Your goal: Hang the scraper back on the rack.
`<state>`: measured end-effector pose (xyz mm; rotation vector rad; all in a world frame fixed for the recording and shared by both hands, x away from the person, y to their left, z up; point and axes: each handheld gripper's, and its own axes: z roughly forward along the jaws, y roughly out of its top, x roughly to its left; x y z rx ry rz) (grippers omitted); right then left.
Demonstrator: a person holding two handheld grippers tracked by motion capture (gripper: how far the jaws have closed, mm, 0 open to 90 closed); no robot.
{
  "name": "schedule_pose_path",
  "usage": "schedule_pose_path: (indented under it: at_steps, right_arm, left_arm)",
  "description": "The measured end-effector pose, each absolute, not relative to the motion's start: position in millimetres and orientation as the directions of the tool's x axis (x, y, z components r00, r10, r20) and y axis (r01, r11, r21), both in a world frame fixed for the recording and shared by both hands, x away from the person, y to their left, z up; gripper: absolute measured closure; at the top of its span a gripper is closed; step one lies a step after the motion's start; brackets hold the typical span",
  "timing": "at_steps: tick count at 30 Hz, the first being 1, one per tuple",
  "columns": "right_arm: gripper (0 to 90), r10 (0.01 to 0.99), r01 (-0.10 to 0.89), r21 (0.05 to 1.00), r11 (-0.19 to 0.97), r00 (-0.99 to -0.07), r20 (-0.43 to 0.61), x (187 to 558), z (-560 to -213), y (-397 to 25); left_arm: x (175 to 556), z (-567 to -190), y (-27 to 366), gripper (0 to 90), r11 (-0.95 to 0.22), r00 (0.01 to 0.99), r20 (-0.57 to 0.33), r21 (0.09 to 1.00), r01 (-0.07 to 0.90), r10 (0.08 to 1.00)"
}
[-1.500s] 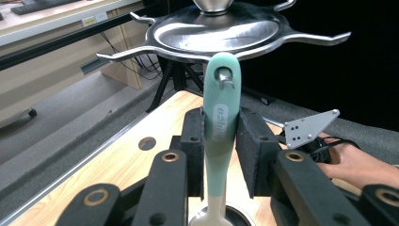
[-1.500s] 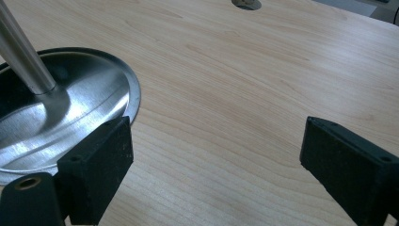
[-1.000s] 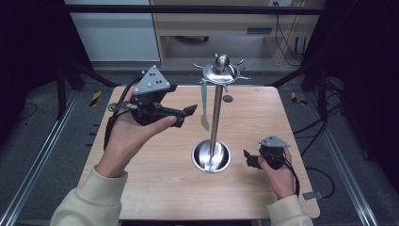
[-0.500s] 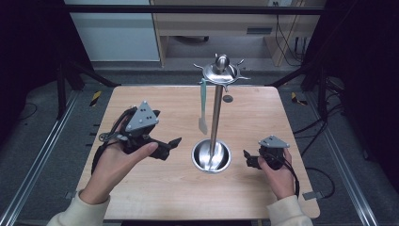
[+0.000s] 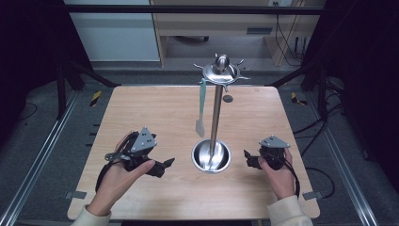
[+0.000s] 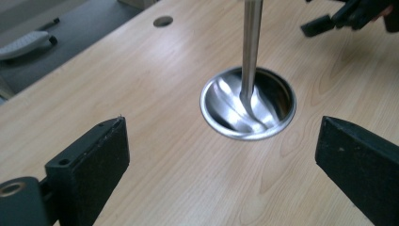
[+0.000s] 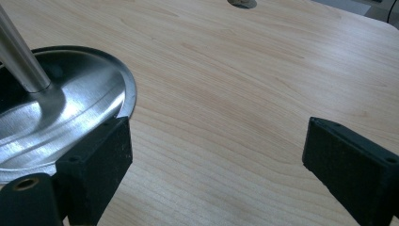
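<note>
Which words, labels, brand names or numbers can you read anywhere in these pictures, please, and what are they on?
None can be read: the steel stand, the hanging spatula, the wooden table, the left gripper and the right gripper bear no visible text.

The high view looks forward and down from above the person's side, far enough to take in the whole pale wooden tabletop and the floor around it. The left gripper view sits low and close over the wood, facing across it toward the round polished steel base dish of the upright steel pole stand. The right gripper view is lower and nearer, grazing the same dish at its left edge. All three views share that dish, the foot of the pole and the wood around it.
</note>
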<state>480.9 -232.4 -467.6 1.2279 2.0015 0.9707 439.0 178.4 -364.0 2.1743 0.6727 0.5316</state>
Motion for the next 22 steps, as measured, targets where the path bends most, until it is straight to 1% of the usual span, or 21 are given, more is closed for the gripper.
schedule_pose_path:
  at_steps: [4, 8, 11, 14, 21, 22]
  right_arm:
    - [9.2, 0.911, 0.479, 0.823, 0.306, -0.398, -0.107, 481.3, -468.1, -232.8]
    - [9.2, 0.912, 0.483, 0.821, 0.303, -0.396, -0.104, 481.3, -468.7, -233.7]
    - [9.2, 0.913, 0.483, 0.823, 0.299, -0.396, -0.100, 480.8, -468.8, -233.7]
    - [9.2, 0.913, 0.484, 0.823, 0.298, -0.395, -0.098, 480.6, -468.7, -233.6]
    - [9.3, 0.909, 0.479, 0.823, 0.304, -0.404, -0.101, 479.6, -467.9, -232.0]
    - [9.3, 0.910, 0.479, 0.824, 0.303, -0.403, -0.100, 480.2, -468.0, -231.8]
  left_arm:
    - [438.9, -383.0, 186.5, 3.8, -0.555, 0.754, 0.159, 0.774, 0.305, 0.637]
    - [440.4, -405.5, 201.0, 4.3, -0.550, 0.727, 0.153, 0.760, 0.347, 0.669]
    - [441.8, -424.6, 216.9, 4.7, -0.508, 0.699, 0.109, 0.766, 0.395, 0.707]
    - [444.6, -442.7, 236.6, 5.0, -0.471, 0.656, 0.085, 0.765, 0.439, 0.750]
    - [451.9, -464.2, 275.3, 5.4, -0.397, 0.551, 0.055, 0.753, 0.525, 0.833]
    - [452.0, -465.3, 278.1, 5.4, -0.400, 0.543, 0.065, 0.750, 0.527, 0.837]
